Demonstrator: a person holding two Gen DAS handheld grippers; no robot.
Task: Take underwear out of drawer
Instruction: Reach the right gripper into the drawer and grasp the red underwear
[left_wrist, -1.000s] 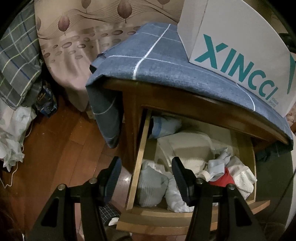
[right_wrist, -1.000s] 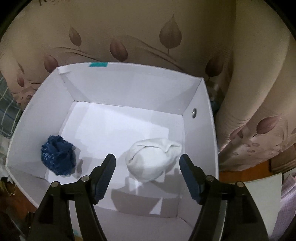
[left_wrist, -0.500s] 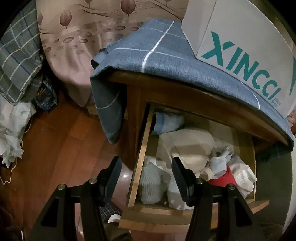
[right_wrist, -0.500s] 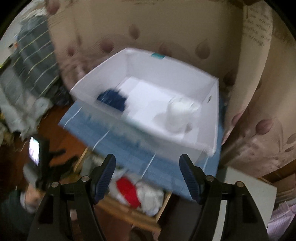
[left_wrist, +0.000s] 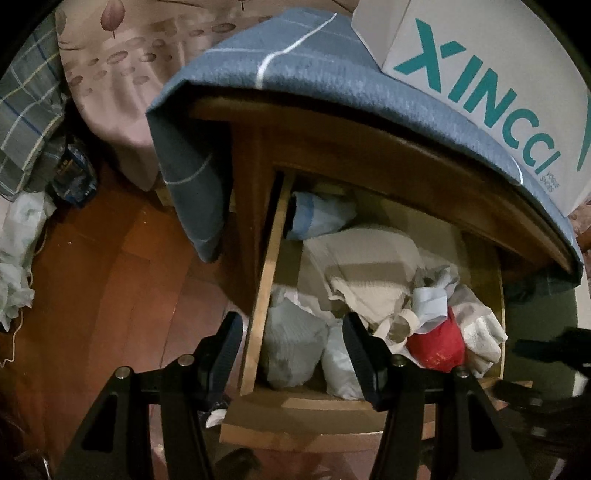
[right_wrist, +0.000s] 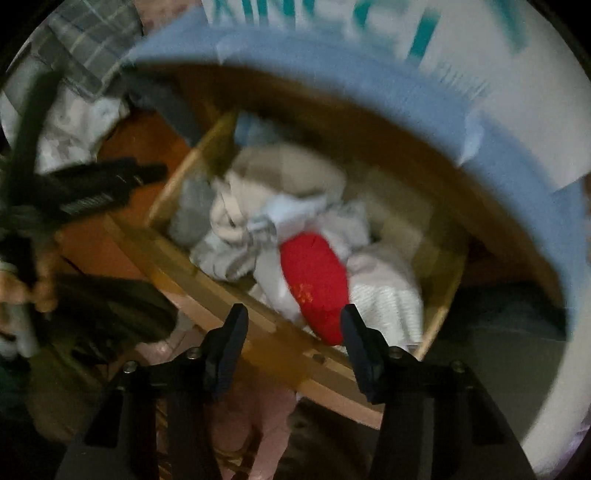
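Fingers of the right gripper (right_wrist: 291, 339) are pointing almost straight down over the front rail of the open drawer (right_wrist: 236, 295), and its jaws are closing with nothing between them; a red rolled piece of underwear (right_wrist: 314, 277) is lying just beyond the tips, among pale bundles in the drawer's right half. A second ago this gripper was hovering over the white box with a white roll and a dark blue roll inside; that interior is now out of its view, and the picture is blurring with the swing.

The left gripper (left_wrist: 291, 354) is angling steeply down at the drawer's left front corner, jaws standing apart and empty, the left finger outside the drawer's side wall and the right finger over the pale grey bundles (left_wrist: 291, 347). Its pose is differing little from a second ago, only sitting slightly closer. The red roll (left_wrist: 436, 347) is showing to the right of its fingers, beside a light blue band (left_wrist: 428, 302).

Above, a blue checked cloth (left_wrist: 295, 70) is draping over the wooden counter (left_wrist: 369, 147), and the white box (left_wrist: 480, 74) on it is reading "XINCCI" in teal, with small print below that looks like "VOGUE SHOES".
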